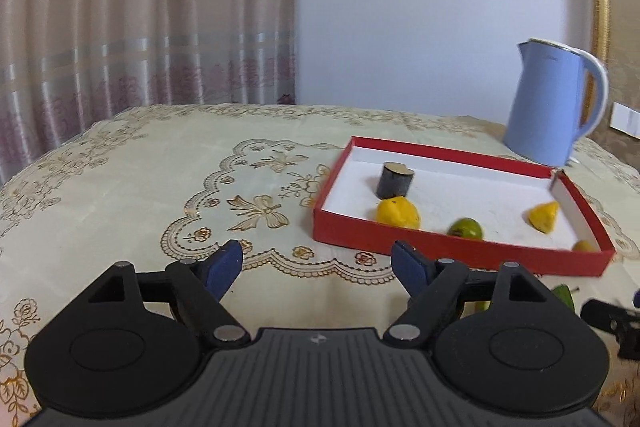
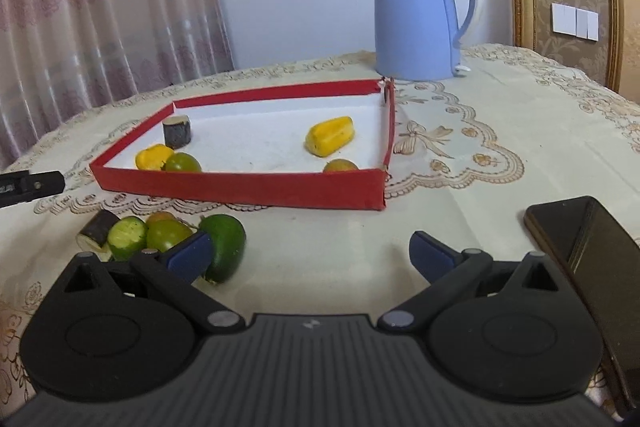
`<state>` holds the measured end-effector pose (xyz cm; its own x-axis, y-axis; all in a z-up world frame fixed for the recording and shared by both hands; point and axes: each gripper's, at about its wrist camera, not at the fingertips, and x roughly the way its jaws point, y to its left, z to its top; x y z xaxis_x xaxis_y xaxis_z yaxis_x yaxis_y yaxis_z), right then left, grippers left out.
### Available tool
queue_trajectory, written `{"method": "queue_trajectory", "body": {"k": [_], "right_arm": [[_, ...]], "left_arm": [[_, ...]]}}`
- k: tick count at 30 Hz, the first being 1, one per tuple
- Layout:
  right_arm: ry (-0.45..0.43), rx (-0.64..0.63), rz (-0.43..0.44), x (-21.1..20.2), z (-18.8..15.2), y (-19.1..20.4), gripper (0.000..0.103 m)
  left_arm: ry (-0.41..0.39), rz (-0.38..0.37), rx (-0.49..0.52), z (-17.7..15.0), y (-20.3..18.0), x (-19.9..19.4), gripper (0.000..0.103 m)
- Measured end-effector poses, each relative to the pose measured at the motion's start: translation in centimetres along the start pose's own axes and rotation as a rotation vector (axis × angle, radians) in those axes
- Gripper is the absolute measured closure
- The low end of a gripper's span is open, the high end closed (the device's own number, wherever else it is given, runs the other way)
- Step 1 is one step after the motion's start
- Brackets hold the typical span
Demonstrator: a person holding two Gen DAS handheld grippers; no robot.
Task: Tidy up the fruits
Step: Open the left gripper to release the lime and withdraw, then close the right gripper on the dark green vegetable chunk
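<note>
- My left tool (image 1: 318, 265) is spread wide with nothing between its pads, hovering over bare cloth at the lower centre of its view, left of the box (image 1: 460, 251)
- My right tool (image 2: 310, 253) is also released and empty; its left pad sits just beside the avocado (image 2: 224, 247) at the lower left of its view, and I cannot tell whether they touch
- Loose fruit waits on the surface (image 2: 460, 163) in front of the box's near wall: the avocado, a cut green piece (image 2: 127, 237), a green-orange fruit (image 2: 168, 234) and a dark cut piece (image 2: 98, 227), all packed tight together
- Risk, as I judge it: closing on one piece of that cluster could shove its neighbours, and the round ones may roll toward the surface edge
- Risk: the avocado looks smooth and tapered, so a pinch off its middle may squirt it out
- Risk: the box wall looks like light card with a split far corner; a low carry could clip the wall and slide the box
- Risk: the phone (image 2: 588, 259) lies at the lower right, near my right tool, and a wide swing could knock it
- The kettle (image 2: 416, 11) stands beyond the box
- The box holds a dark cylinder (image 2: 177, 132) in its far left part, a yellow piece (image 2: 153, 157) touching a green fruit (image 2: 183, 163) by the near wall, a yellow wedge (image 2: 330, 135) toward the right, and an orange fruit (image 2: 340, 166) in the near right corner
</note>
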<state>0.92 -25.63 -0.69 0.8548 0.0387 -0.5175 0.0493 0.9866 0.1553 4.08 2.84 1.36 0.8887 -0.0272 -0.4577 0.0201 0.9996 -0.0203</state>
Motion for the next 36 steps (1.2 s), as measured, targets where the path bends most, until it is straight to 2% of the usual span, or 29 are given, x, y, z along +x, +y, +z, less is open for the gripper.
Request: {"method": "queue_trajectory", "body": {"k": [5,8,12,17,21,26,30,34,36], "right_arm": [[-0.011,0.005,0.012,-0.1,-0.1,-0.2,0.0],[-0.026,-0.002,0.05,-0.4,-0.2,-0.2,0.0],[-0.031,-0.044,0.097,-0.7,-0.2,0.4,0.0],[-0.035,-0.139,0.078,-0.8,0.1,1.6,0.0],[-0.025,-0.204,0.022,-0.5,0.5,2.1,0.0],[0.009,-0.223,0.034,0.3,0.6,2.4,0.0],[0.04,-0.292,0.009,1.3,0.4,3.4,0.0],[-0.011,-0.281,-0.087,0.6,0.8,2.6,0.0],[-0.035,-0.281,-0.063,-0.1,1.0,2.2,0.0]], "left_arm": [[-0.001,-0.015,-0.024,-1.0,0.1,0.3,0.022],[0.021,-0.029,-0.055,-1.5,0.1,0.8,0.022],[0.022,-0.009,-0.048,-1.8,0.0,1.0,0.022],[0.023,0.006,-0.03,-2.0,-0.3,1.1,0.022],[0.045,0.003,-0.043,-2.0,-0.2,1.3,0.021],[0.079,-0.036,-0.119,-2.0,1.0,1.7,0.021],[0.106,-0.059,-0.181,-2.0,1.9,2.1,0.021],[0.119,-0.075,-0.224,-2.1,2.5,2.3,0.021],[0.119,-0.076,-0.226,-2.1,2.5,2.3,0.021]]}}
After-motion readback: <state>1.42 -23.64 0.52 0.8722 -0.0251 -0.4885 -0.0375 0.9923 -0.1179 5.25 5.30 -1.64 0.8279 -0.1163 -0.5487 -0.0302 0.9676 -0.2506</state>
